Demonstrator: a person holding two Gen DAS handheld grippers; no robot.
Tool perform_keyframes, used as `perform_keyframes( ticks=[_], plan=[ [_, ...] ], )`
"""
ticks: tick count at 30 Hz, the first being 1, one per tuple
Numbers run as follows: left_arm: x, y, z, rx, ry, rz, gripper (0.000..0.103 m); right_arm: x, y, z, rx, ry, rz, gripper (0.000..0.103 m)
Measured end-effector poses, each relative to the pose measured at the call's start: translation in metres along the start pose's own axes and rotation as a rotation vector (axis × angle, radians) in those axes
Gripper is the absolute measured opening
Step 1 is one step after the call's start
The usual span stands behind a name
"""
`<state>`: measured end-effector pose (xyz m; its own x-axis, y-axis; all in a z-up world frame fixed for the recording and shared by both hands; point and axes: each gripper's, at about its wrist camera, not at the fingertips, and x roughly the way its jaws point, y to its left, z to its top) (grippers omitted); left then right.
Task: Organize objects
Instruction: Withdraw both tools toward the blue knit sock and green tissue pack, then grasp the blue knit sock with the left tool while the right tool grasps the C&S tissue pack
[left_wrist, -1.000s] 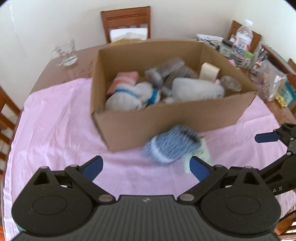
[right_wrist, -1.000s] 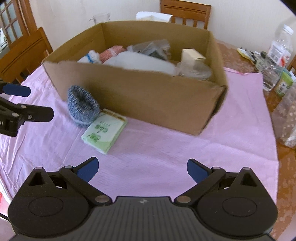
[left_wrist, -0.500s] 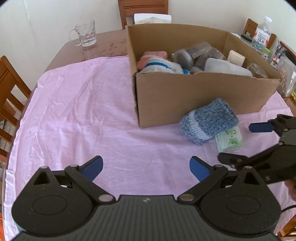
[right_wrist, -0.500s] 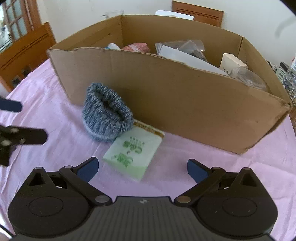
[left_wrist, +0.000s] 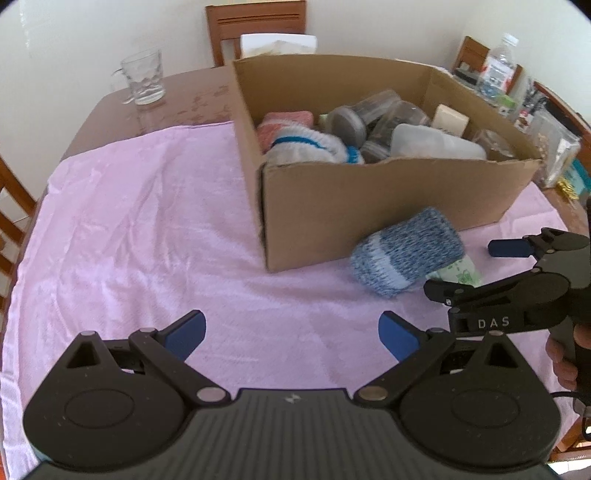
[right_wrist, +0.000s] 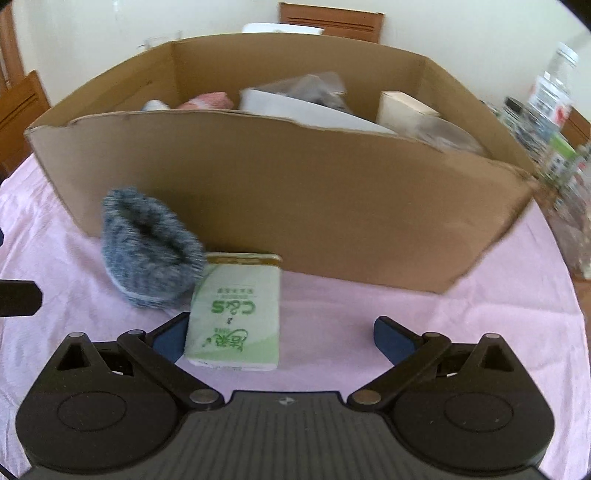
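Note:
A blue-grey knitted sock roll (left_wrist: 408, 253) (right_wrist: 151, 254) lies on the pink cloth against the front wall of a cardboard box (left_wrist: 388, 210) (right_wrist: 280, 206). Beside it lies a green tissue pack (right_wrist: 236, 314) (left_wrist: 458, 275). My right gripper (right_wrist: 280, 336) is open, and the pack's near end sits between its fingers, close to the left one. In the left wrist view the right gripper (left_wrist: 491, 269) hovers over the pack. My left gripper (left_wrist: 291, 332) is open over bare cloth, well short of the sock roll.
The box holds socks, jars, a white container and a small carton. A glass mug (left_wrist: 142, 77) stands on the bare wooden table at the back left. Bottles and packets (left_wrist: 517, 92) crowd the right edge. Wooden chairs (left_wrist: 256, 26) surround the table.
My right gripper moved forward and down, so the tissue pack now lies between its fingers. My left gripper drew back and swung left of the box. The sock roll stayed put.

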<state>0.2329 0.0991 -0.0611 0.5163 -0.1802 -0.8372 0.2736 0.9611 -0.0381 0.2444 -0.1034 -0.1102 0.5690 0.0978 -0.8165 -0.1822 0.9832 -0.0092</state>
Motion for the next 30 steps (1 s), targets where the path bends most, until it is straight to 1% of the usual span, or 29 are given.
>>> perform_keyframes(
  ticks=[5,12,18,20,23,27,30],
  plan=[
    [0.003,-0.014,0.005,0.015,0.006,-0.028,0.1,-0.004,-0.026,-0.007,0.018,-0.006,-0.012,0.103],
    [0.007,-0.043,0.017,0.011,-0.002,-0.036,0.1,-0.007,-0.065,-0.013,0.0,-0.014,0.002,0.103],
    [0.017,-0.068,0.032,0.007,-0.014,-0.043,0.1,-0.009,-0.079,-0.02,-0.037,-0.031,0.03,0.103],
    [0.023,-0.075,0.038,-0.007,-0.015,-0.043,0.1,-0.005,-0.074,-0.019,-0.042,-0.037,0.033,0.103],
    [0.029,-0.079,0.042,-0.036,-0.022,-0.036,0.1,-0.009,-0.075,-0.022,-0.042,-0.049,0.034,0.103],
    [0.031,-0.07,0.041,-0.072,-0.024,0.019,0.1,-0.01,-0.077,-0.024,-0.052,-0.057,0.042,0.103],
    [0.024,-0.058,0.034,-0.11,-0.019,-0.002,0.1,-0.009,-0.078,-0.024,-0.058,-0.06,0.047,0.103]
  ],
)
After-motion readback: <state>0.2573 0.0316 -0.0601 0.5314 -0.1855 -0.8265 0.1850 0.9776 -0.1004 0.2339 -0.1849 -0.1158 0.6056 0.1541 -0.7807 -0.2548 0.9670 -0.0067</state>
